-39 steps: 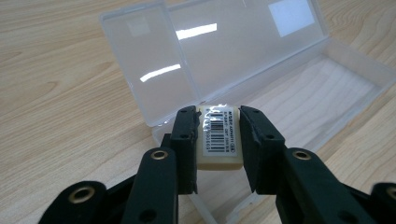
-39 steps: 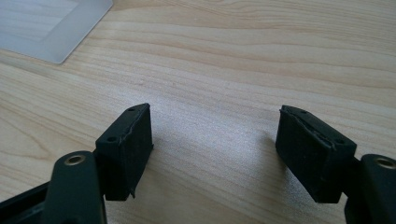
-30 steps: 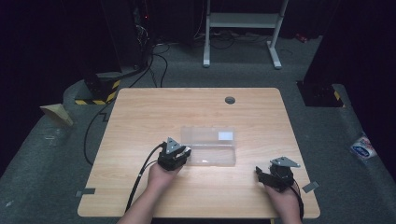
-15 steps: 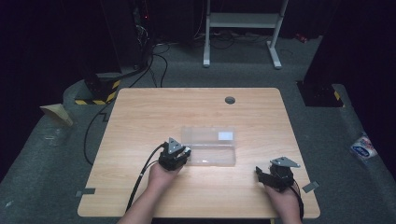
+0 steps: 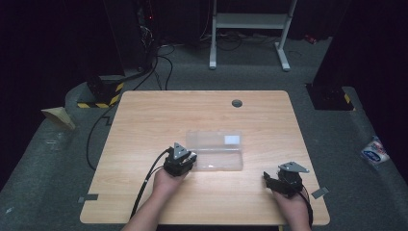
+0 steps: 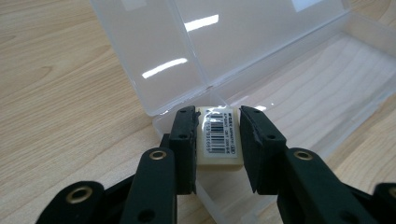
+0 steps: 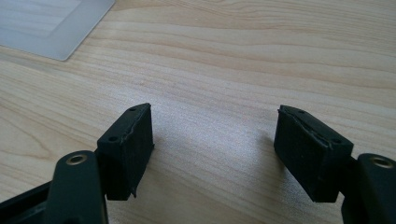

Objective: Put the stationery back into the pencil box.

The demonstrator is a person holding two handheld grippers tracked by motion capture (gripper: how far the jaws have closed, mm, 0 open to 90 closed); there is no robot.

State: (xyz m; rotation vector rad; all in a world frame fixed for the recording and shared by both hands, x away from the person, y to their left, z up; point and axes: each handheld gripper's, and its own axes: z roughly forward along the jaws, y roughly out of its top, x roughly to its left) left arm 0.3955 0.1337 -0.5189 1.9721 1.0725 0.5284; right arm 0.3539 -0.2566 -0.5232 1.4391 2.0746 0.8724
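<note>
The left gripper (image 6: 217, 135) is clamped on a pale eraser (image 6: 219, 139) with a barcode label — at the near-left end of the open clear box (image 5: 214, 150), seemingly inside. Far right, the right gripper (image 7: 212, 149) gapes wide — nothing held — over bare table (image 7: 224, 70).

Light wooden table (image 5: 144, 120); an open clear plastic box (image 5: 214, 150) sits mid-surface, a bit toward the near edge.

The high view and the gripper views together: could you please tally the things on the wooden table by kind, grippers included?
Clear plastic hinged box, lid open: 1
Cream rectangular eraser with barcode label: 1
Black two-jaw grippers, left gripper, right gripper: 2
Total: 4
</note>
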